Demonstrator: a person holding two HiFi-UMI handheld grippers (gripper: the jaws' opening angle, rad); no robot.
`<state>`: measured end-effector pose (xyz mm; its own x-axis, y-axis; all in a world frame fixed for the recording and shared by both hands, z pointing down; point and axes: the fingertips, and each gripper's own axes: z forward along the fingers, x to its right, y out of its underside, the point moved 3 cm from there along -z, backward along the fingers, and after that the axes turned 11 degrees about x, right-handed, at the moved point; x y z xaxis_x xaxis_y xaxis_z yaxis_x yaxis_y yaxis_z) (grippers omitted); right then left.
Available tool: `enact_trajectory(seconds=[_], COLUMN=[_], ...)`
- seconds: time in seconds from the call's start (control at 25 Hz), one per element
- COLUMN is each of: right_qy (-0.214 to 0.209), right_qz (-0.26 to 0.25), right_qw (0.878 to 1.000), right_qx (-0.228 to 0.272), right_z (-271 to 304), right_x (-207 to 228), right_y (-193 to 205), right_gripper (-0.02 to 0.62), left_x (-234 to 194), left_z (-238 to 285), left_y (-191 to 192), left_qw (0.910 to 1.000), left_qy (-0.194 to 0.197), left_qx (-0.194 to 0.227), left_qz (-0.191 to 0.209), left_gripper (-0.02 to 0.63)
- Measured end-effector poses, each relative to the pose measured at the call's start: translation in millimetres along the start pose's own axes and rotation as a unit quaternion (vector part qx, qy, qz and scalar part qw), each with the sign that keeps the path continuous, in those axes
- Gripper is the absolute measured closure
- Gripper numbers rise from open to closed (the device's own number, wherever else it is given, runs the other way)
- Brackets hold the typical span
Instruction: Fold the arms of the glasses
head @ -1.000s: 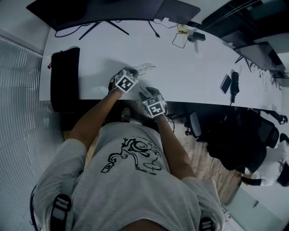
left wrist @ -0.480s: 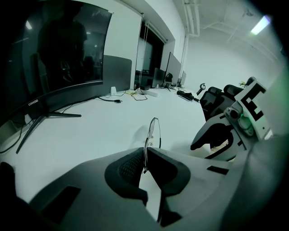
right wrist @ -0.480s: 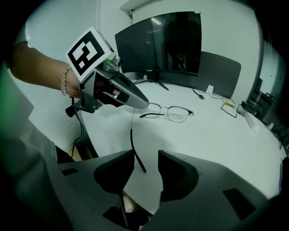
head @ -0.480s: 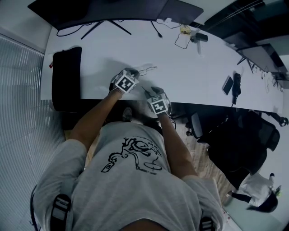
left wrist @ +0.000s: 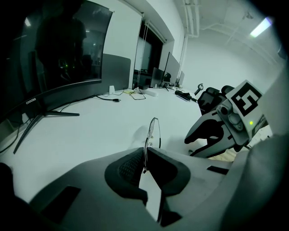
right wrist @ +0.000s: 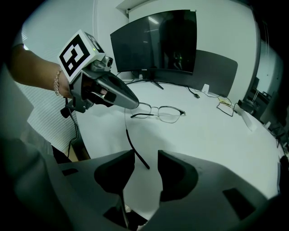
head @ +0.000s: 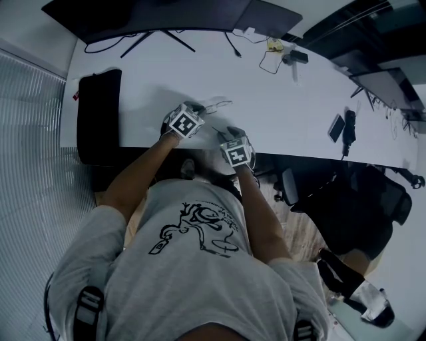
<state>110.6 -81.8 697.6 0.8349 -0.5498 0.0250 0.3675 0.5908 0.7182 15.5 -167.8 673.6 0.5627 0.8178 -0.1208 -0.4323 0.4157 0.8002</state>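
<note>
The desk (head: 286,100) is white, the monitor (head: 146,16) black, the glasses (right wrist: 168,113) dark-framed. The left gripper (left wrist: 145,152) and right gripper (right wrist: 146,159) are grey with black pads (right wrist: 177,173) — their cubes (head: 185,122) bear black-and-white squares.

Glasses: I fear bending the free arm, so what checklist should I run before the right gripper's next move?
1. Left gripper shut on glasses frame: ok.
2. Tip of free arm inside the gap of right gripper: ok.
3. Right pads touching that arm: not ok; the jaws have just been closing but stand apart.
4. Second arm already folded: cannot tell.
</note>
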Motion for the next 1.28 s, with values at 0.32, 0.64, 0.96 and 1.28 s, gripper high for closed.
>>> enact_trajectory(seconds=[0.32, 0.64, 0.96, 1.28], right_qy=[0.011, 0.015, 0.017, 0.016], right_qz=[0.000, 0.008, 0.013, 0.013], right_qw=[1.000, 1.000, 1.000, 1.000], right_qx=[-0.004, -0.006, -0.011, -0.013], right_z=[3, 5, 8, 12], right_x=[14, 21, 25, 29], right_y=[-1, -2, 0, -2], right_gripper=[0.426, 0.428, 0.430, 0.430], left_x=[5, 10, 13, 21], left_z=[-2, -5, -5, -10], left_y=[1, -1, 5, 6], left_qw=[0.9998, 0.9995, 0.9988, 0.9976], left_qy=[0.019, 0.028, 0.041, 0.058], left_qx=[-0.009, -0.007, -0.017, -0.031], left_qz=[0.003, 0.011, 0.021, 0.021], left_gripper=[0.568, 0.568, 0.568, 0.568])
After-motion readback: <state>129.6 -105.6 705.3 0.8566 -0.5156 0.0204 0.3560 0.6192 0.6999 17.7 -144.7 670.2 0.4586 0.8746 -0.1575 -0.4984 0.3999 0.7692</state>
